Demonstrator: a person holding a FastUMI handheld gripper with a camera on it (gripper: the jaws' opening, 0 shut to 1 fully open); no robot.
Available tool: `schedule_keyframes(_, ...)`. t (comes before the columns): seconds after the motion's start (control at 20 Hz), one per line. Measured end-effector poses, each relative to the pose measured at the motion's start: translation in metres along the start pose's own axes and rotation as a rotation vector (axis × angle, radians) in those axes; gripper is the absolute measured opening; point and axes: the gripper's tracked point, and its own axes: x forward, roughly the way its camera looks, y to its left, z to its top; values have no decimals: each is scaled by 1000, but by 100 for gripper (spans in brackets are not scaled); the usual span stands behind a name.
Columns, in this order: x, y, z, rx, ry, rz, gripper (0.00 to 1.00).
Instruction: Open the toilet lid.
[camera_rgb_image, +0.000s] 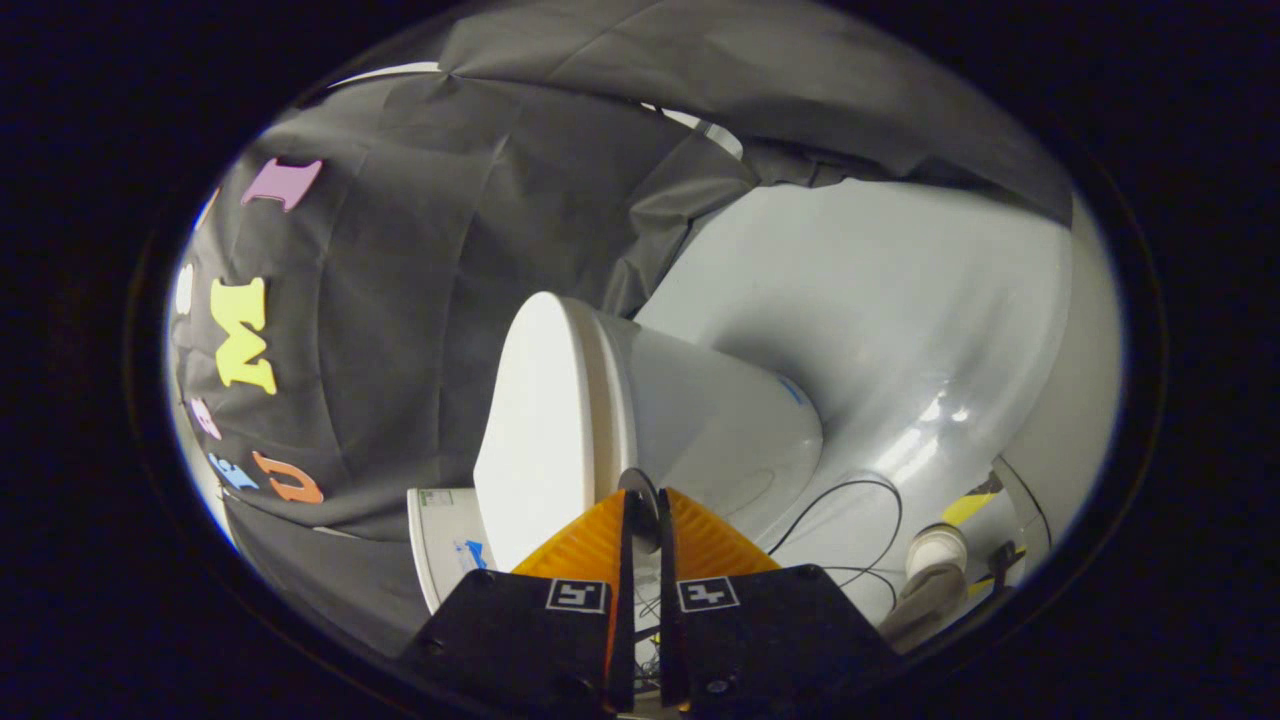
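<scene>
Currently my gripper nearly closed, apparently nipping toilet lid rim; thin purchase, lid may slip free.

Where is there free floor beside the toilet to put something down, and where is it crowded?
The gripper, fingers nearly closed on a narrow gap, sits at the toilet lid edge. The pale floor beyond the toilet bowl, up to the black cloth wall, looks bare. Nearer the fingers it is crowded: black cables and a white pipe.
</scene>
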Motion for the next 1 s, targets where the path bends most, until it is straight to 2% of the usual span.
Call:
schedule_keyframes(0.2, -8, 8, 0, -114, -5, -68, 11)
schedule_keyframes(0.55, -20, 35, -1, -166, -28, -75, 7)
schedule_keyframes(0.7, -28, 46, -3, -272, -45, -109, 7)
schedule_keyframes(1.0, -52, 84, -3, -308, -69, -58, 7)
